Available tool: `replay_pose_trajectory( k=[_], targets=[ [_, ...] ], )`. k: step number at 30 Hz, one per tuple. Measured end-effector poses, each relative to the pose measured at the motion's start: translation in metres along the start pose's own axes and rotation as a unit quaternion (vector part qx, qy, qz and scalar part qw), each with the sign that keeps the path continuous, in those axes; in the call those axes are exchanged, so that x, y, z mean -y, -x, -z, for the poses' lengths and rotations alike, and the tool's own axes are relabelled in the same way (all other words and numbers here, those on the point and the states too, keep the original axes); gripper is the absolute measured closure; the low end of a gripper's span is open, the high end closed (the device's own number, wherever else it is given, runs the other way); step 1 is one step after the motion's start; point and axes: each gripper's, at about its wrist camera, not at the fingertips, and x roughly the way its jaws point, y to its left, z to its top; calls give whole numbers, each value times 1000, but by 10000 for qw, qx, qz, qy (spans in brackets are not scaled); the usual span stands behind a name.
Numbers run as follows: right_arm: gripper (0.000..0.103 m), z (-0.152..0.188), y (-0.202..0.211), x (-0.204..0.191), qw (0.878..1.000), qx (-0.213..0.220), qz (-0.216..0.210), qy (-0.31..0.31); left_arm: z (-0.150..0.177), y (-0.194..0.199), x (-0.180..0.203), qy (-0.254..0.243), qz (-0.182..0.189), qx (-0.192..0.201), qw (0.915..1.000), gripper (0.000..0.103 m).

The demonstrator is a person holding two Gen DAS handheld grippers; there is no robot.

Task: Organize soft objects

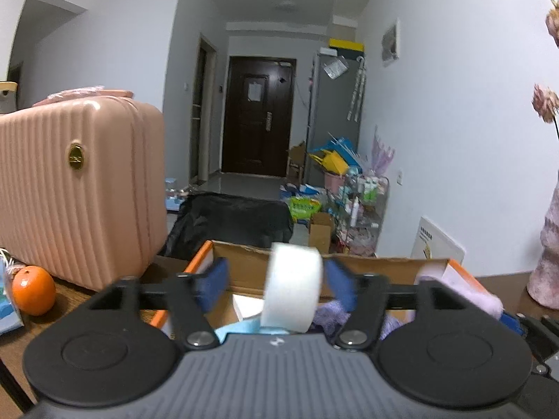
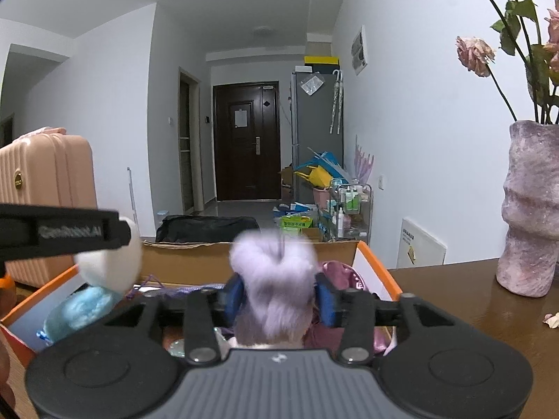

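An open cardboard box [image 1: 384,262] with an orange rim lies in front of both grippers. My left gripper [image 1: 277,281] is open above it. A white soft roll [image 1: 293,286], blurred, hangs between its blue pads [image 1: 215,279] with a clear gap on the left side. In the right wrist view, my right gripper [image 2: 279,298] is open over the same box [image 2: 195,258]. A fluffy lilac pom-pom [image 2: 276,279], blurred, sits loose between its pads [image 2: 325,300]. The left gripper's finger [image 2: 70,232] and the white roll [image 2: 108,269] show at the left. A light blue soft thing [image 2: 84,309] lies in the box.
A pink ribbed suitcase [image 1: 77,188] stands on the left of the brown table [image 2: 471,296], with an orange [image 1: 33,289] beside it. A mauve vase [image 2: 531,209] with dried roses stands on the right. Beyond the box a black bag [image 1: 230,220] lies on the floor.
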Motion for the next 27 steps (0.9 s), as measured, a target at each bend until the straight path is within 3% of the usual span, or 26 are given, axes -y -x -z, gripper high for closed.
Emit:
replay_pose_trajectory(
  k=[2, 3, 5, 18, 27],
  targets=[
    [19, 0, 1, 3, 10000, 25, 27, -87, -1, 3, -3, 57, -50, 70, 9999, 10],
    [13, 0, 3, 5, 9999, 69, 48, -132, -1, 4, -5, 86, -82, 95, 9999, 1],
    [1, -1, 7, 7, 9996, 186, 112, -178, -2, 7, -7, 153, -218, 200, 9994, 0],
    [0, 3, 19, 15, 9997, 185, 120, -130, 3, 19, -21, -6, -237, 151, 9996, 0],
    [0, 12, 54, 22, 9996, 251, 74, -53, 12, 46, -37, -149, -241, 45, 9996, 0]
  ],
)
